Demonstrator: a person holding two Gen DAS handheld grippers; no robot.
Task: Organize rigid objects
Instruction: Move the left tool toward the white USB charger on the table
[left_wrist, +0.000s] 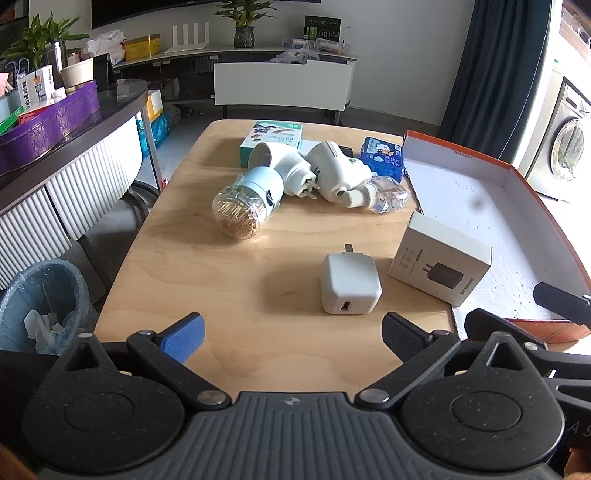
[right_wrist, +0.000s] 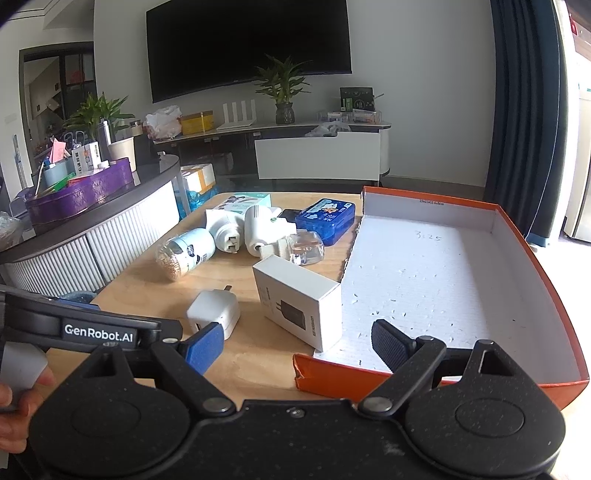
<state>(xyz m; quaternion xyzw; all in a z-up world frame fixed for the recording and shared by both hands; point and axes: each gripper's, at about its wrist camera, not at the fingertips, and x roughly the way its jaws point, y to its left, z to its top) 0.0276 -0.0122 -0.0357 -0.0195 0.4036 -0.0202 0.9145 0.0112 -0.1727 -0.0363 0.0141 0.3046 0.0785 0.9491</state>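
Both grippers spread, holding nothing

Left gripper (left_wrist: 291, 332) hovers over the wooden table (left_wrist: 229, 280), jaws wide, white USB charger (left_wrist: 350, 283) just ahead. Right gripper (right_wrist: 297, 345) gapes at the near edge of the orange box (right_wrist: 532, 258). White charger carton (right_wrist: 299, 301) touches the box's left side. Toothpick jar (left_wrist: 243, 208) lies further back.

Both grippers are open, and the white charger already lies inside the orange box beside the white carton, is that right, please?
Not quite. The charger still lies on the table, outside the orange box, as the left wrist view shows. Both the left gripper and right gripper are open, and the carton is beside the charger.
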